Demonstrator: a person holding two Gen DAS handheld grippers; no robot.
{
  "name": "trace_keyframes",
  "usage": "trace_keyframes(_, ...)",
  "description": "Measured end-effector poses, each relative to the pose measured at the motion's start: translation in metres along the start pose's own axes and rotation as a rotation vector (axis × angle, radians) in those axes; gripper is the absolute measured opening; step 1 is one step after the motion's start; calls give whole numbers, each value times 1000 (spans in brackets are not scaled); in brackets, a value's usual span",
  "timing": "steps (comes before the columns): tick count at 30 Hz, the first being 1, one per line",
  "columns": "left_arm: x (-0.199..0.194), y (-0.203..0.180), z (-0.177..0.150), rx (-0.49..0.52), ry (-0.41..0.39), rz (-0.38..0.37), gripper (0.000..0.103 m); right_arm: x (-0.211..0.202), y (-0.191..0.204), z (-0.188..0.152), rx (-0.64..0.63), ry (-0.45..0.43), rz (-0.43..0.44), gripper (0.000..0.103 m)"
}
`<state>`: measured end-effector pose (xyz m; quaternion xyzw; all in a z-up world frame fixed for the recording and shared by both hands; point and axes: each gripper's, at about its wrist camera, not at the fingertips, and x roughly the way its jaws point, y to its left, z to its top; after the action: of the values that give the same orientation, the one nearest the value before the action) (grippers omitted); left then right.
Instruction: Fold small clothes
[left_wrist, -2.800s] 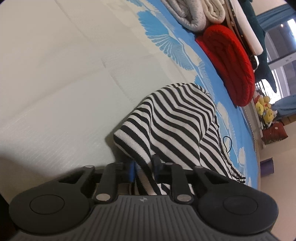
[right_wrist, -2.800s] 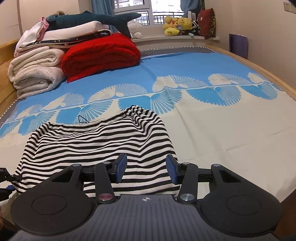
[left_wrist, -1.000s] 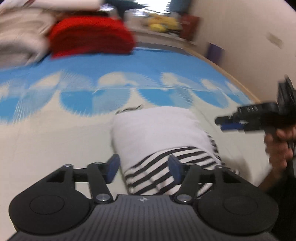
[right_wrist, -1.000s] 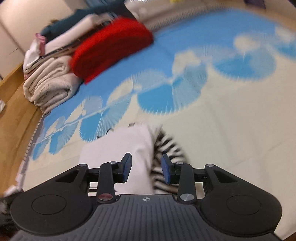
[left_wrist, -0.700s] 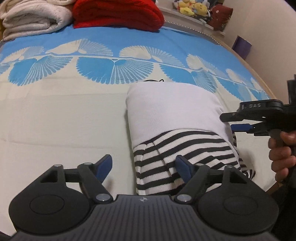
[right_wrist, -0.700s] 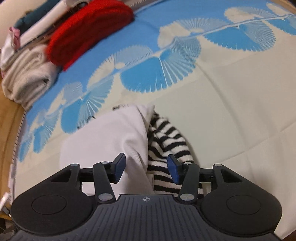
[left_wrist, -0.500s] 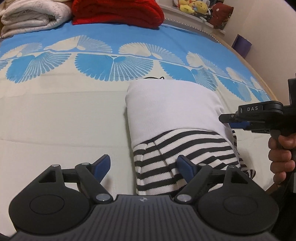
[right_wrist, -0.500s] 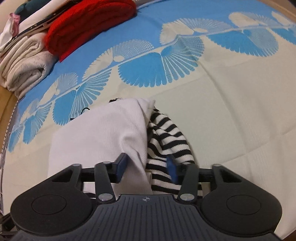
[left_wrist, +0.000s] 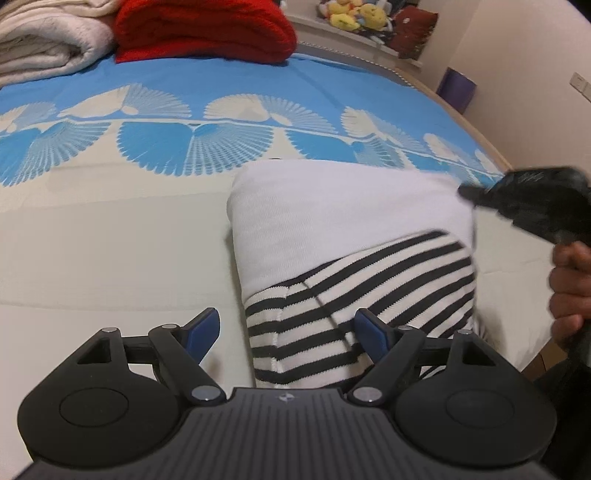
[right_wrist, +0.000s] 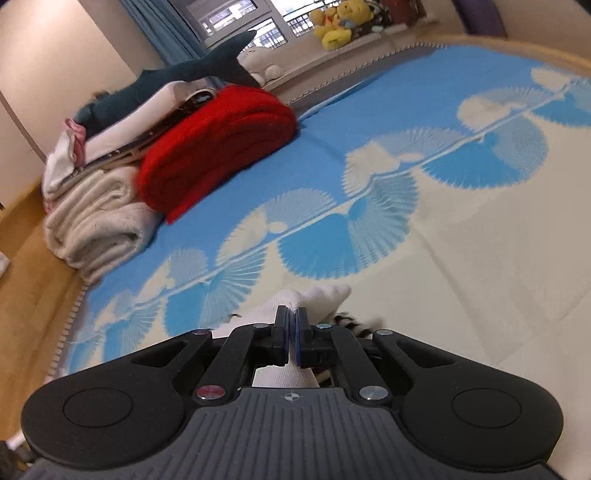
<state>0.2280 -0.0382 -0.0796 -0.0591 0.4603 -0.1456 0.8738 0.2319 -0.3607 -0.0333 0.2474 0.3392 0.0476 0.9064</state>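
Note:
A small black-and-white striped garment (left_wrist: 369, 291) lies folded on the bed, its white inner side (left_wrist: 332, 210) turned up over the far half. My left gripper (left_wrist: 286, 328) is open, its jaws either side of the garment's near striped edge. My right gripper (right_wrist: 291, 332) is shut on a fold of the white fabric (right_wrist: 314, 299) at the garment's right side. It shows blurred in the left wrist view (left_wrist: 532, 206), held by a hand. A bit of striped cloth (right_wrist: 351, 321) peeks out beside the right fingers.
The bed sheet (left_wrist: 110, 240) is cream near me and blue with fan patterns farther off. A red blanket (right_wrist: 218, 147), rolled cream blankets (right_wrist: 96, 225) and a shark plush (right_wrist: 192, 70) are stacked at the far left. Plush toys (left_wrist: 351, 18) sit on the window ledge.
My right gripper has closed on the garment's white fabric at its right edge and tilted up. My left gripper stays open at the striped near edge.

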Motion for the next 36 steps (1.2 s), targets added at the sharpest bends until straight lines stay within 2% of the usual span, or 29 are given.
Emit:
trace_keyframes(3,1,-4,-1,5,8,-27,84,18,-8,-2,-29,81,-141,2)
trace_keyframes(5,6,-8,-3,36,28,-18,84,30,-3,-7,-116,117,-216,2)
trace_keyframes(9,30,-13,-17,127,159,29,86,47,5,-15,-215,174,-266,2)
trace_keyframes(11,30,-12,-18,129,170,25,86,56,4,-21,-222,222,-297,2)
trace_keyframes(16,23,-6,-20,128,159,38,86,61,5,-25,-243,230,-323,0)
trace_keyframes(19,14,8,-16,62,146,27,85,55,2,-24,-289,191,-465,0)
trace_keyframes(22,4,24,-7,-20,115,16,85,34,-17,-10,-123,125,-402,1)
trace_keyframes(24,-4,34,-2,-87,93,-6,85,21,-23,-8,-79,92,-356,4)
trace_keyframes(26,-8,42,2,-144,80,-29,85,15,-28,-10,-31,125,-245,22)
trace_keyframes(27,-9,45,3,-165,76,-37,85,15,-30,-13,-7,157,-185,39)
trace_keyframes(28,-10,47,4,-187,74,-45,85,15,-32,-16,15,188,-131,49)
trace_keyframes(29,-10,49,6,-202,74,-52,85,16,-32,-20,34,225,-70,49)
trace_keyframes(31,-8,49,7,-226,80,-75,85,19,-32,-26,40,279,0,49)
trace_keyframes(34,-1,43,5,-224,112,-116,85,25,-27,-35,-30,341,-22,49)
trace_keyframes(35,1,40,4,-212,125,-122,85,27,-27,-37,-45,356,-35,45)
trace_keyframes(36,4,36,2,-193,144,-125,86,27,-27,-37,-51,364,-39,29)
